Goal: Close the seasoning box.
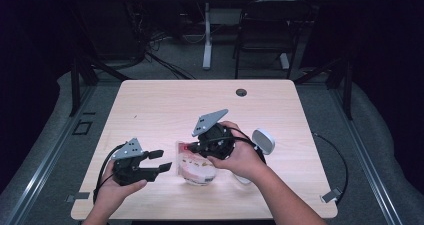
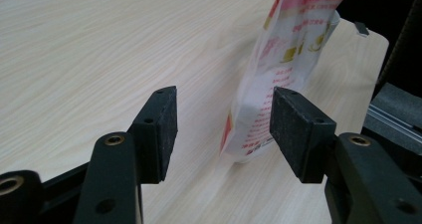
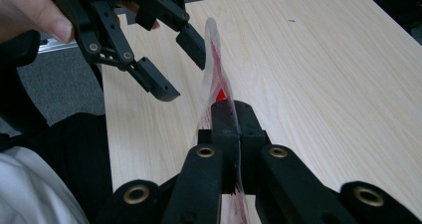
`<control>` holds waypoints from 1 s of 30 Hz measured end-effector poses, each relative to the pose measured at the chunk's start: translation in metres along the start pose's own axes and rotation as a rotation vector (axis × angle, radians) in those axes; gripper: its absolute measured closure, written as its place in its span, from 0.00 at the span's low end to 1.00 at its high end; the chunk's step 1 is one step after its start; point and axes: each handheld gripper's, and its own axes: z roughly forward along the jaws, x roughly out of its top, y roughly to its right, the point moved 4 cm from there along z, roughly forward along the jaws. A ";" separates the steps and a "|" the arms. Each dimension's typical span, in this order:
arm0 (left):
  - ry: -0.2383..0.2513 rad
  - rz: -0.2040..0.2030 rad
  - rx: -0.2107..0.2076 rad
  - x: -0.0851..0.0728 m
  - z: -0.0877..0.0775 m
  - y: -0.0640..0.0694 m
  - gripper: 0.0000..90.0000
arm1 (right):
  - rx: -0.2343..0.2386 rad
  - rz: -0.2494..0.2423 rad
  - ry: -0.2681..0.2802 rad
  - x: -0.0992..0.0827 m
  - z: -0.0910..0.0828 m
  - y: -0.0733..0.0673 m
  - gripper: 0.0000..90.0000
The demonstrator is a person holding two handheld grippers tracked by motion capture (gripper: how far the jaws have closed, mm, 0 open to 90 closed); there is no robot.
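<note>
We find the right hand-held gripper [image 3: 233,115] clamping the plastic bag [image 1: 196,164]; the left hand-held gripper [image 2: 224,129] stands wide, touching nothing.

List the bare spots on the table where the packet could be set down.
Free: the far half of the table up to the cable hole, and the left strip beside the left gripper. Crowded: near centre, around the packet, right gripper and white round object.

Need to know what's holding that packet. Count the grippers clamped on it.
1. The right gripper is shut on the plastic packet near mid-table. The left gripper, left of it, stands open around the packet's edge, pads apart from it.
</note>
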 end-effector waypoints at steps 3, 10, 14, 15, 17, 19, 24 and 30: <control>-0.006 -0.007 -0.050 -0.001 0.005 0.003 0.50 | 0.000 -0.004 0.005 0.000 -0.003 0.000 1.00; -0.014 0.018 -0.088 -0.001 0.017 0.008 0.50 | -0.004 -0.008 0.018 0.000 -0.009 0.000 1.00; -0.020 0.004 -0.094 -0.002 0.023 0.008 0.48 | -0.006 -0.007 0.022 0.002 -0.012 0.000 1.00; -0.019 0.004 -0.100 -0.001 0.024 0.008 0.48 | -0.003 -0.009 0.026 0.002 -0.014 0.000 1.00; -0.012 0.011 -0.103 0.000 0.027 0.008 0.48 | -0.004 -0.009 0.033 0.003 -0.015 0.000 1.00; -0.011 0.019 -0.104 0.001 0.029 0.009 0.47 | -0.004 -0.014 0.031 0.003 -0.017 0.000 1.00; -0.004 0.030 -0.114 0.003 0.035 0.012 0.46 | -0.003 -0.014 0.034 0.004 -0.017 0.000 1.00; -0.010 0.043 -0.133 0.003 0.042 0.015 0.47 | -0.003 -0.019 0.036 0.004 -0.018 -0.001 1.00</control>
